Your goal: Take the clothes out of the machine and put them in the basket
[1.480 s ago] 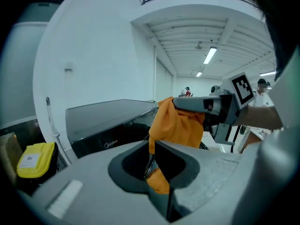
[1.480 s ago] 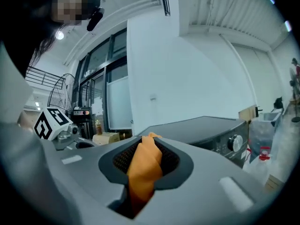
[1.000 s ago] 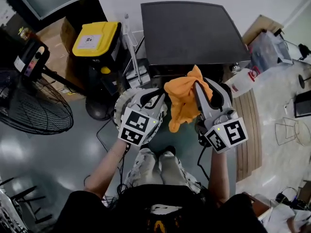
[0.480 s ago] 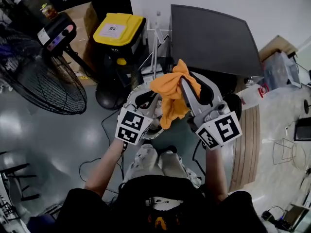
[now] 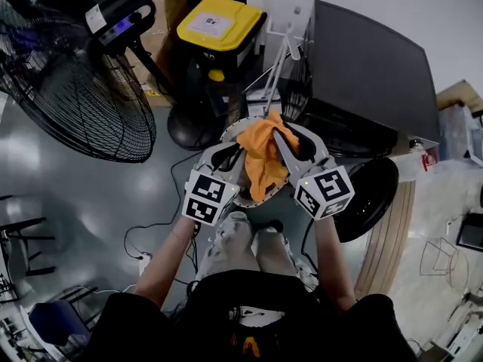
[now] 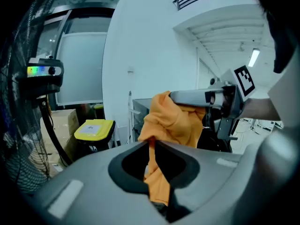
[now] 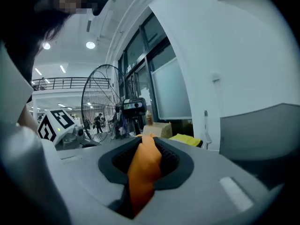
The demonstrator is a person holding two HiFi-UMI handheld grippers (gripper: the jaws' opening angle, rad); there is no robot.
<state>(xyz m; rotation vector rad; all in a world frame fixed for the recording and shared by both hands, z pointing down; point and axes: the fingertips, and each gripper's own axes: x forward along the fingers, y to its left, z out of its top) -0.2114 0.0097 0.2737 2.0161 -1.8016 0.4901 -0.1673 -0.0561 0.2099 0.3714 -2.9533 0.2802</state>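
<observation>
Head view shows both grippers side by side in front of the person, with the orange cloth (image 5: 263, 161) hanging between them. Left gripper (image 5: 240, 151) is clenched on a thin fold of this cloth: in the left gripper view the fabric passes through the narrow slit where its jaws meet and spreads out above them. Right gripper (image 5: 281, 133) grasps the top part of the same cloth, and its jaws are almost together on a thick orange bunch. The cloth is in the air over the white basket (image 5: 229, 133), to the left of the dark machine (image 5: 370, 66).
</observation>
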